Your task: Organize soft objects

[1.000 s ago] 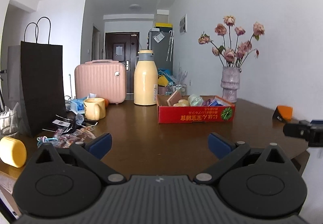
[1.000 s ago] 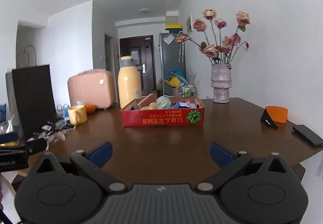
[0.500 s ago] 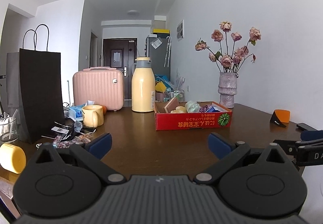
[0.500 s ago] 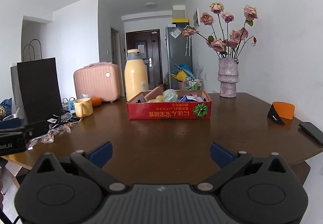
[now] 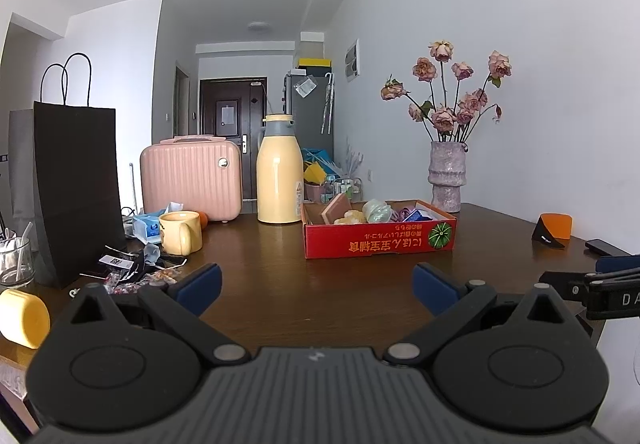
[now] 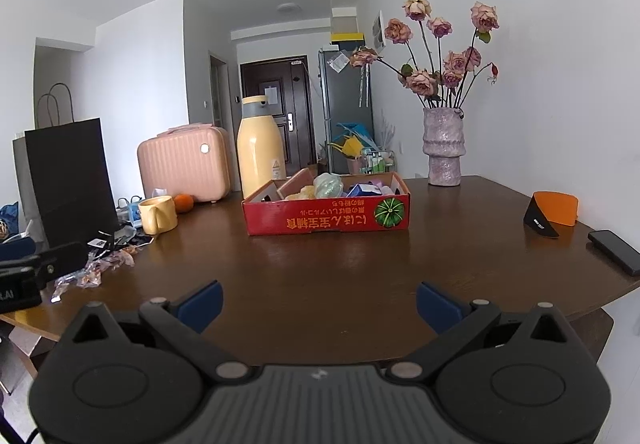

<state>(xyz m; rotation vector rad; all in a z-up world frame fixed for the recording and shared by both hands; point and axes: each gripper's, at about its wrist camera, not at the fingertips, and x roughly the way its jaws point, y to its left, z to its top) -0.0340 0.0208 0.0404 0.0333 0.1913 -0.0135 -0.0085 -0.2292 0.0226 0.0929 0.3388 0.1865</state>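
Red cardboard box (image 6: 326,213) at frame centre on the brown wooden table (image 6: 360,276), yellow thermos jug (image 6: 260,145) just behind its left end, pink ribbed case (image 6: 184,163) further left, yellow mug (image 6: 157,214) in front of that, grey vase of dried roses (image 6: 443,145) upper right, black phone (image 6: 614,252) at the right edge.

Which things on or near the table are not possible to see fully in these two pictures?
- Red box contents: both views, the front wall hides their lower parts.
- Orange fruit: left wrist view, the yellow mug covers most of it.
- Right gripper: left wrist view, cut off by the right edge.
- Box lettering: too small to read.
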